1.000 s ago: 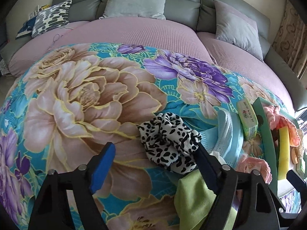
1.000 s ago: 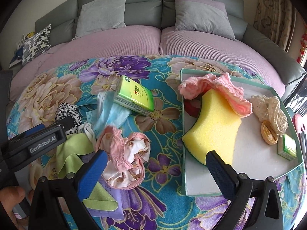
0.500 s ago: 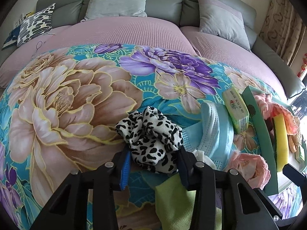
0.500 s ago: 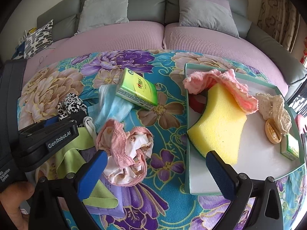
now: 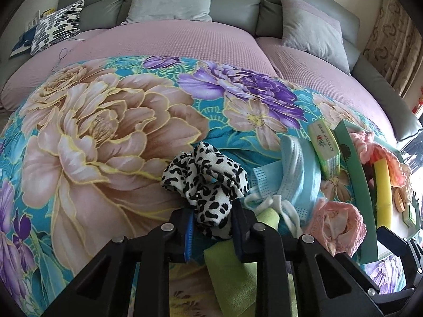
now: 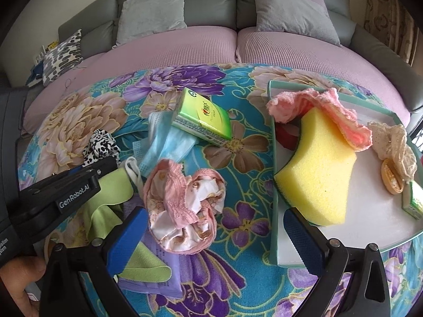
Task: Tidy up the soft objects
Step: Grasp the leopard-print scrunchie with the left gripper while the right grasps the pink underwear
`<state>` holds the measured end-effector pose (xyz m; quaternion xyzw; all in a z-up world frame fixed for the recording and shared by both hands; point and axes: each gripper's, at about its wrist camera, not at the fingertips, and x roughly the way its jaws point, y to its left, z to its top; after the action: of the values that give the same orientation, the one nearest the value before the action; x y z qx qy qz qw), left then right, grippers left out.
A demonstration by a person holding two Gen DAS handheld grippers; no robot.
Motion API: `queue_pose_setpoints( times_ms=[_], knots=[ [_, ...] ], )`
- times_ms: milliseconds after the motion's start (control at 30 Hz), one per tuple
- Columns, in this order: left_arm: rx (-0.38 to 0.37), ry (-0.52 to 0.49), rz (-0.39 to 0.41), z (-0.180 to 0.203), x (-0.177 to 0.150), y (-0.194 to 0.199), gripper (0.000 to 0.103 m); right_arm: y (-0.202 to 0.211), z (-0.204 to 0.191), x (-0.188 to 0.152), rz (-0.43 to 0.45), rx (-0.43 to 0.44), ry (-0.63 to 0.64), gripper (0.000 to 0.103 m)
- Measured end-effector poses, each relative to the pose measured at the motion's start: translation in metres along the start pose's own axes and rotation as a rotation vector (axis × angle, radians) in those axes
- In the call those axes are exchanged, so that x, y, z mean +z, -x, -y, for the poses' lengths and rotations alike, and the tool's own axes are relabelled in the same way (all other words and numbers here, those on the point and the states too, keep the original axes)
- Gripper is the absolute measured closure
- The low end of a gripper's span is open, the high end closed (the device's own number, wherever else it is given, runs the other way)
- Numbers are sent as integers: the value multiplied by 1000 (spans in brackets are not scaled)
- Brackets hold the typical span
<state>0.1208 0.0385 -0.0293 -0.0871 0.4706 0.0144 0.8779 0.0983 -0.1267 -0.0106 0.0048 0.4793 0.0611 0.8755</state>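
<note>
On a floral-covered surface (image 6: 238,158), the left gripper (image 5: 212,223) has its jaws closed tight around a black-and-white spotted scrunchie (image 5: 205,182) at the left of the clutter. Just right lie a blue face mask (image 6: 169,142) and crumpled pink fabric (image 6: 185,206). The right gripper (image 6: 216,235) hovers, jaws wide apart and empty, beside a tray (image 6: 275,185) holding a yellow sponge (image 6: 320,177).

Bare floral cloth (image 5: 105,137) lies left; face mask (image 5: 296,174) crowds right.
</note>
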Motion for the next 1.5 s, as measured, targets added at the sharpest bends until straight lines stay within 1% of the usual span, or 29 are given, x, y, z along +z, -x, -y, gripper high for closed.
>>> queue_pose_setpoints(
  times_ms=[100,200,333,367,433,467,500,600,667,767,833,1000,1067,1100,1167,1267,1333,1433,1500],
  knots=[
    [32,16,7,-6,-1,5,78,-1,0,0,1,15,-2,2],
    [51,49,22,-15,0,13,78,-2,-2,0,9,8,7,5],
    [66,74,42,-25,1,22,78,1,-4,2,22,16,27,14],
    [68,77,44,-27,1,23,78,2,-4,2,23,17,34,16],
    [66,79,45,-28,1,25,78,7,-6,2,36,19,54,17],
    [66,79,46,-28,1,25,78,10,-8,3,48,27,66,22],
    [65,79,48,-28,2,26,78,13,-10,3,58,33,76,23],
    [63,78,52,-28,2,27,78,20,-19,3,77,50,116,26],
    [63,79,50,-28,2,27,78,17,-24,3,69,70,131,30],
    [61,81,42,-29,1,27,78,8,-30,1,42,69,149,36],
    [62,84,38,-30,0,26,78,3,-31,0,28,78,145,37],
    [58,86,32,-30,0,25,78,-15,-28,-2,-7,42,133,42],
    [57,86,25,-30,-1,23,78,-19,-24,-1,-12,60,105,44],
    [57,85,23,-30,0,22,78,-19,-21,-1,-11,63,93,45],
    [58,85,21,-31,0,21,78,-21,-17,-1,-11,65,72,53],
    [59,83,20,-30,0,21,78,-20,-12,-1,-4,80,47,61],
    [59,81,26,-29,0,23,78,-16,-10,1,8,93,40,63],
    [59,78,41,-28,1,28,78,-10,-6,2,28,112,25,70],
    [58,77,51,-28,1,32,78,-5,-4,4,42,126,15,70]
  ],
)
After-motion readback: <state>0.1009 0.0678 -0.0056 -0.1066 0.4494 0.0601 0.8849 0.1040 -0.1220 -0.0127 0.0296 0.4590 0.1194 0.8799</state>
